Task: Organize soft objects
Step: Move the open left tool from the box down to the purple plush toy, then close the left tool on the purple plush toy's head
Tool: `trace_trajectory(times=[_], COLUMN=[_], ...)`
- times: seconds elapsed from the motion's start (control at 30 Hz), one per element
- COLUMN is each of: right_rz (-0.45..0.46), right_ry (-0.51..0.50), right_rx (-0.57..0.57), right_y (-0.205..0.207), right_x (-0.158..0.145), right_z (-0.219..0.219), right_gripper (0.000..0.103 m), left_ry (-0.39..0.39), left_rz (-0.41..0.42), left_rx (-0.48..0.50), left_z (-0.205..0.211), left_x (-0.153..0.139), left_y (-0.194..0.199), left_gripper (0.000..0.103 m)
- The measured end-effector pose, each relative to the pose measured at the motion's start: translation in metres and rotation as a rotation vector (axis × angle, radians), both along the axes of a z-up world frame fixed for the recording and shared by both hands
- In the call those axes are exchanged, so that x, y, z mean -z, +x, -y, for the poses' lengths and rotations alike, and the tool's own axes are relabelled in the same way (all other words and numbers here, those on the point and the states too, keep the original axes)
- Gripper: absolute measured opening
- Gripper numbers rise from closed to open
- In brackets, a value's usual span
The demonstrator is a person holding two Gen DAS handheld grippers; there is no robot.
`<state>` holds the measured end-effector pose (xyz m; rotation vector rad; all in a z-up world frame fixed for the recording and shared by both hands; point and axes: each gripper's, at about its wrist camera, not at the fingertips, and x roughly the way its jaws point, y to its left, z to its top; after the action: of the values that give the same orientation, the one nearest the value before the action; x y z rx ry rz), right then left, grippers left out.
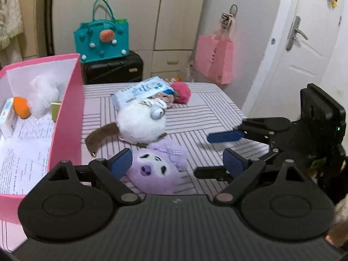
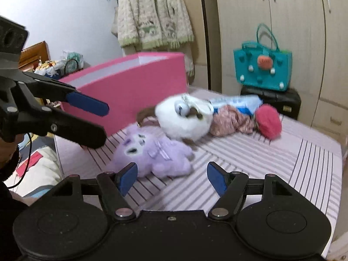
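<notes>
On the striped bed lie two plush toys, one purple (image 1: 153, 170) and one white (image 1: 141, 122), one red pompom (image 1: 181, 90), one tissue pack (image 1: 141, 91). One pink box (image 1: 67, 108) stands beside them.

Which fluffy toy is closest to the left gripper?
The purple plush. It lies right between the open left gripper fingers, while the white plush and the red plush sit farther back on the striped bed.
</notes>
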<state>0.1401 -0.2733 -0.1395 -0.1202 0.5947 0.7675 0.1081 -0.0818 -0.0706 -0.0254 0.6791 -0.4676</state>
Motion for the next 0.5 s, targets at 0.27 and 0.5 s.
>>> trace_trajectory(times=[0.27,0.5], right_rz=[-0.011,0.014], right_ry=[-0.119,-0.187], right_rx=[-0.114,-0.208], right_y=[0.013,0.022], right_x=[0.005,0.010], right_z=[-0.021,-0.040], right_gripper=[0.076,0.086], left_ry=[-0.061,-0.035], left_rz=[-0.008,-0.080], left_rx=[-0.109,-0.206], left_z=[-0.002,-0.002], left_x=[0.028,0.048], left_y=[0.005,0.018], left_gripper=[0.091,0.088])
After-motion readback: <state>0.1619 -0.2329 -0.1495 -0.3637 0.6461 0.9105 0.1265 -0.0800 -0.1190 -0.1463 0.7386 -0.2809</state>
